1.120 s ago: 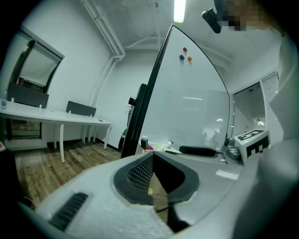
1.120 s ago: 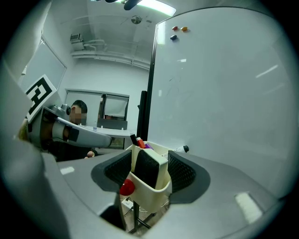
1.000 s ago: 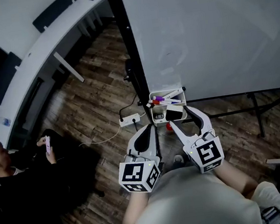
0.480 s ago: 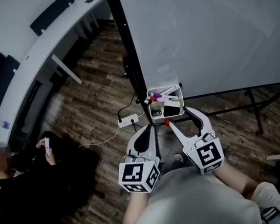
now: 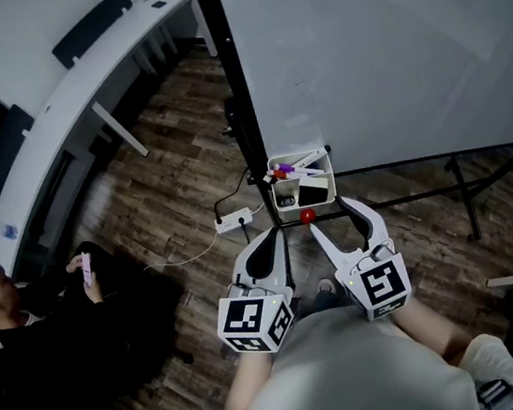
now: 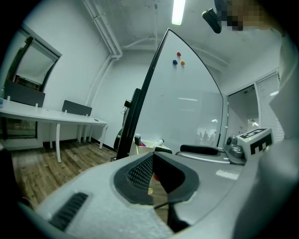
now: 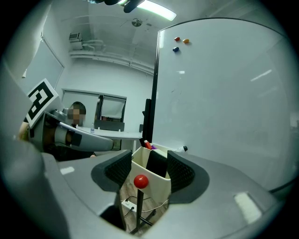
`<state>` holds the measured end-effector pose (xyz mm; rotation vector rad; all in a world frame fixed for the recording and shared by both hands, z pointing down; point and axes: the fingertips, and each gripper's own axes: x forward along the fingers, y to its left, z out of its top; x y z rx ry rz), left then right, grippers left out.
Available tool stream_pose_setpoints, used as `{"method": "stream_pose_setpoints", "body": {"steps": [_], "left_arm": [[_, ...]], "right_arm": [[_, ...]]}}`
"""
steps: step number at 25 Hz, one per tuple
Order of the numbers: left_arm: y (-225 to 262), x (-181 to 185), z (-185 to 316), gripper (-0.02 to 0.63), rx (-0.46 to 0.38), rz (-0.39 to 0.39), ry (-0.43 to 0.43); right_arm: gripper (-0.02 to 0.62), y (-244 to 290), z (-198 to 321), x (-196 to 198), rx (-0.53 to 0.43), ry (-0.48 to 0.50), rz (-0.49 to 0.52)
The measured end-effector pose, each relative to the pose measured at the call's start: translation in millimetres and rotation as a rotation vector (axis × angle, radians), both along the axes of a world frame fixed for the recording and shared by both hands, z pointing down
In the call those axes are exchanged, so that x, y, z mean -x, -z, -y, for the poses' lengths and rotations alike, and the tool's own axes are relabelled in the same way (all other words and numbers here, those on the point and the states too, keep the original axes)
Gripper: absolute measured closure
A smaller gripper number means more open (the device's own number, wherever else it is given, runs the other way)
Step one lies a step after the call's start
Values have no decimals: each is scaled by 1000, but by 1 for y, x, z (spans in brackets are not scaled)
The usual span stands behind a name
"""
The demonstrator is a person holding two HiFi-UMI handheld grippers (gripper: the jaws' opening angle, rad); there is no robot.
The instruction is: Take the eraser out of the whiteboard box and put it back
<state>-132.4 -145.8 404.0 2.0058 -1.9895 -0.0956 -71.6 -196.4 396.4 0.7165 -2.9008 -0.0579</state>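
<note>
One red knob [image 7: 141,181] stands before the box [image 7: 156,187]; right fingers [image 7: 183,172] spread, left fingers [image 6: 139,171] clenched.

One left gripper [image 6: 153,175], one right gripper [image 7: 148,170]. One whiteboard [image 5: 386,48], with three magnets [image 7: 176,39]. One box [image 7: 156,189], with one eraser [image 7: 157,163] inside. One red ball [image 7: 141,181]. One power strip [image 5: 237,218], one long desk [image 5: 78,78], one seated person [image 5: 42,362].

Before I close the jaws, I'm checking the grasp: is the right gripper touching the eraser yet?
Apart. In the head view, the right gripper has its jaws open and its fingertips short of the eraser, which sits inside the box.
</note>
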Motion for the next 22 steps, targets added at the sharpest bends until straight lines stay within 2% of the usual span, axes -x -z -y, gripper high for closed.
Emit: {"method": "stream_pose_setpoints", "body": {"steps": [22], "left_arm": [[-5,-18,-57,606,2,-2,-32]], "right_arm": [[373,4,-62,-22,6,-28,25]]}}
